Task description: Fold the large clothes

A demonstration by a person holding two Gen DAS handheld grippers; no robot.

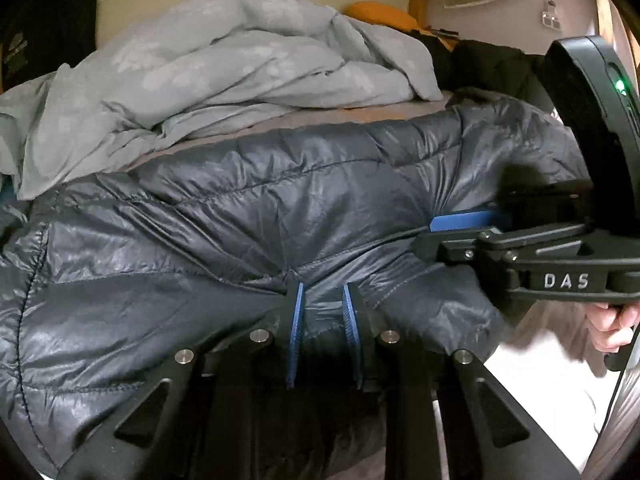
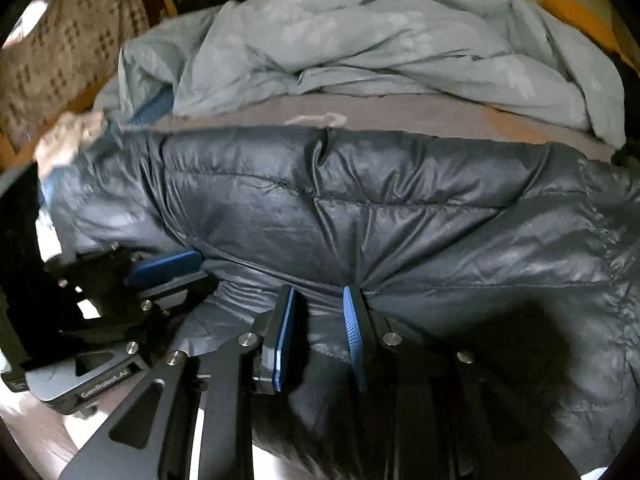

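A dark grey quilted puffer jacket (image 1: 248,216) lies across the near edge of a bed; it also fills the right wrist view (image 2: 400,216). My left gripper (image 1: 322,292) is shut on a bunched fold of the jacket's near edge, fabric pinched between its blue pads. My right gripper (image 2: 320,296) is likewise shut on a fold of the jacket. In the left wrist view the right gripper (image 1: 436,232) comes in from the right, clamped on the jacket. In the right wrist view the left gripper (image 2: 192,268) shows at lower left, clamped on the jacket.
A crumpled light grey duvet (image 1: 224,68) is piled behind the jacket, also in the right wrist view (image 2: 380,40). A strip of brown sheet (image 2: 400,114) lies between them. An orange pillow (image 1: 380,14) sits at the back. A pale floor (image 1: 540,380) lies below right.
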